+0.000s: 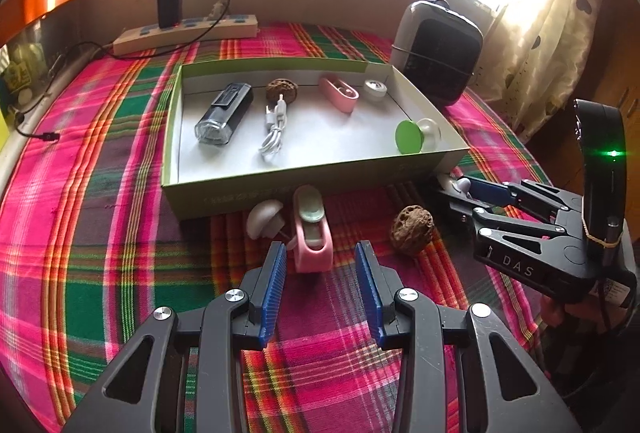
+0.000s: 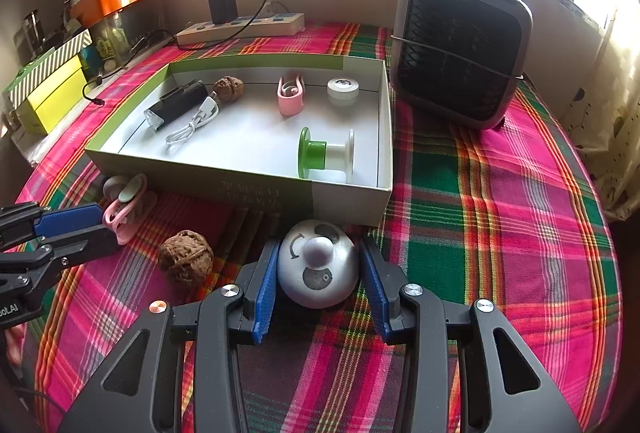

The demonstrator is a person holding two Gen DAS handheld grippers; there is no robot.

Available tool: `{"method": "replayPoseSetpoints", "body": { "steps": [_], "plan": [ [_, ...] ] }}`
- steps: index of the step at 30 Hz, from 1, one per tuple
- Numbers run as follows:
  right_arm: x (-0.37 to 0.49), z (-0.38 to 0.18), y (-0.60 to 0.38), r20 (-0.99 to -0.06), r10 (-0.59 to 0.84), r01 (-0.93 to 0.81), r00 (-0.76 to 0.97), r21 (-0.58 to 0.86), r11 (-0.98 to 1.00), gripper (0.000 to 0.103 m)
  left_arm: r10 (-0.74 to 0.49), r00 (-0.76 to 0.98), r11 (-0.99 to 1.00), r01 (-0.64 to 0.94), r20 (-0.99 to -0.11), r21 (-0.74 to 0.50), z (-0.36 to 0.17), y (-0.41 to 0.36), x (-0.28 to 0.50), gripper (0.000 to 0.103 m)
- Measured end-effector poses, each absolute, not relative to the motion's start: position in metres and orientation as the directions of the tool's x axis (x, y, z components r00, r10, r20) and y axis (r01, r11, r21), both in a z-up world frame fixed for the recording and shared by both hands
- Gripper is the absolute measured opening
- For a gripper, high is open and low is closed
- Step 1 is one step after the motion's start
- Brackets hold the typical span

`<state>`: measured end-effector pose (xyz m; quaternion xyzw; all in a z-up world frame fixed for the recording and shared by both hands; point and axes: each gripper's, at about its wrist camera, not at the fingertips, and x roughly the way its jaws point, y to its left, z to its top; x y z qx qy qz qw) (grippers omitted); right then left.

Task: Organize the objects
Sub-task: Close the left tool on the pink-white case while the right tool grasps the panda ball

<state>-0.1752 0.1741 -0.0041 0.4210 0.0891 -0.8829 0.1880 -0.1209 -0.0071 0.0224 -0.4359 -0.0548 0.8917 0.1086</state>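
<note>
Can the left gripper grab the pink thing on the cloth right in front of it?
Probably yes. The left gripper is open and empty, and the pink holder lies on the cloth just ahead of its fingertips, outside the box. A white plug sits close beside it and might get nudged.

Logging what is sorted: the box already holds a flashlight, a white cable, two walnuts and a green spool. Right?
Not quite: the box holds one walnut; the other walnut lies outside on the cloth, as the right wrist view shows. Flashlight, cable and spool are in.
</note>
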Motion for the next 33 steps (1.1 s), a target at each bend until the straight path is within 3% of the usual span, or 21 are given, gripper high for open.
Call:
{"method": "replayPoseSetpoints", "body": {
  "steps": [25, 33],
  "plan": [
    [-0.176, -0.005, 0.177, -0.776, -0.262, 0.404, -0.574, 0.010, -0.915, 0.041, 0.228, -0.585, -0.973, -0.172, -0.778, -0.156, 0.016, 0.012, -0.143, 0.033],
    [-0.176, -0.006, 0.177, -0.776, -0.262, 0.404, -0.574, 0.010, -0.915, 0.041, 0.191, -0.597, -0.980, -0.154, -0.779, -0.123, 0.015, 0.012, -0.145, 0.019]
  ]
}}
